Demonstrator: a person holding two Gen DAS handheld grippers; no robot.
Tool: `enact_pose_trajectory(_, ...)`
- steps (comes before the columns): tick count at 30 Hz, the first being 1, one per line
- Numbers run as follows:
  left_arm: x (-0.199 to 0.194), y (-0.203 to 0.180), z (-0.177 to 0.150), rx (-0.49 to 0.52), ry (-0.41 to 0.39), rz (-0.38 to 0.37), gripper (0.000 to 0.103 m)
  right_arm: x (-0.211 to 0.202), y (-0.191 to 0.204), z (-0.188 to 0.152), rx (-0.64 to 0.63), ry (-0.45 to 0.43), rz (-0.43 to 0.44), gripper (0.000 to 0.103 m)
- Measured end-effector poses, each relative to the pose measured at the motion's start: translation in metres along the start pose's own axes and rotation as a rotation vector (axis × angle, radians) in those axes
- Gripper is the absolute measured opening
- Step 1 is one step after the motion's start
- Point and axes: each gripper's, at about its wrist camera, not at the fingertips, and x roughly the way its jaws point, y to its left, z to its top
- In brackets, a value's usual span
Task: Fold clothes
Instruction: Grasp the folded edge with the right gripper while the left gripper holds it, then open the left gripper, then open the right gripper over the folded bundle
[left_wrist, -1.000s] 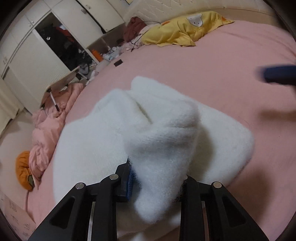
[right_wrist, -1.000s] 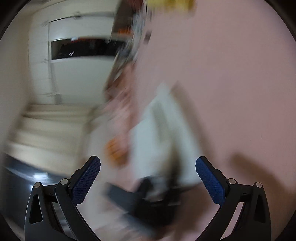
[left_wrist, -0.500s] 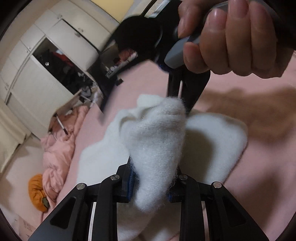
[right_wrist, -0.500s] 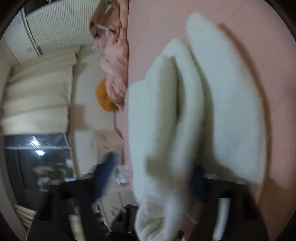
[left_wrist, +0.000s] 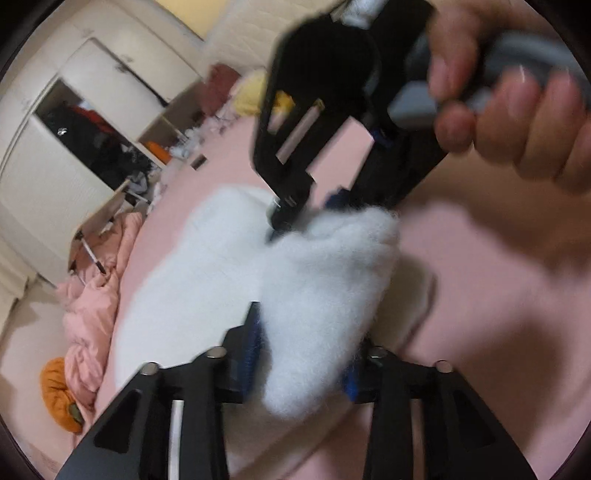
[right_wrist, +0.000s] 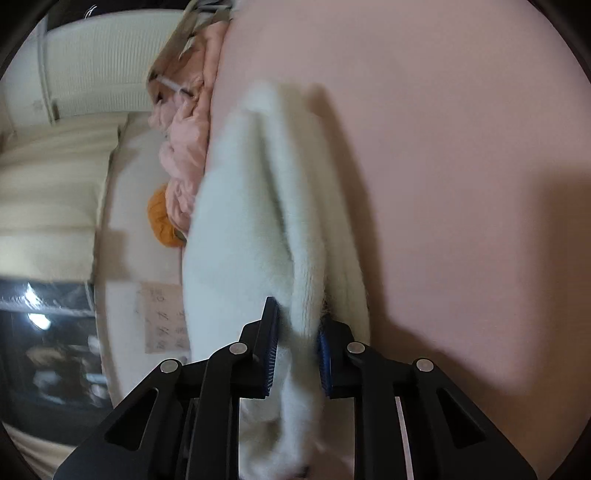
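the white sweater (left_wrist: 207, 295) lies mid-frame on the pink bed (left_wrist: 498, 332), blurred. the left gripper (left_wrist: 306, 354) is clenched on a raised fold at lower centre; its right finger is mostly hidden by fleece. the right gripper (right_wrist: 295, 347) pinches another ridge, lower centre of its view. in the left view it (left_wrist: 295, 218) enters from the top, its fingers half buried in fleece, the right hand (left_wrist: 517, 122) cut off at the upper right.
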Motion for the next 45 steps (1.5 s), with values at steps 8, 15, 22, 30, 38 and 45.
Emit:
enact_pose_trajectory(8,-0.069,0.073,-0.033,-0.409,-0.049,-0.154,0.099,-0.043,0.050,-0.031,-0.198,-0.169,-0.029,0.041)
enact_pose_trajectory(15,-0.038,0.201,-0.119,-1.218,-0.142,-0.600,0.099,-0.012,0.121,-0.081,-0.500,-0.125,-0.068,0.041)
enact_pose_trajectory(22,0.003,0.185,-0.104,-1.088,-0.033,-0.635,0.096,0.003,0.092,-0.090,-0.414,-0.183,-0.224,0.000)
enact_pose_trajectory(30,-0.009,0.188,-0.105,-1.088,-0.090,-0.671,0.097,0.025,0.112,-0.072,-0.486,-0.264,-0.383,0.045)
enact_pose_trajectory(38,0.025,0.171,-0.114,-1.153,-0.048,-0.724,0.097,0.058,0.115,-0.021,-0.587,-0.245,-0.531,0.054)
enact_pose_trajectory(45,0.020,0.199,-0.089,-1.125,-0.068,-0.749,0.097,0.016,0.112,-0.037,-0.623,-0.483,-0.766,0.050)
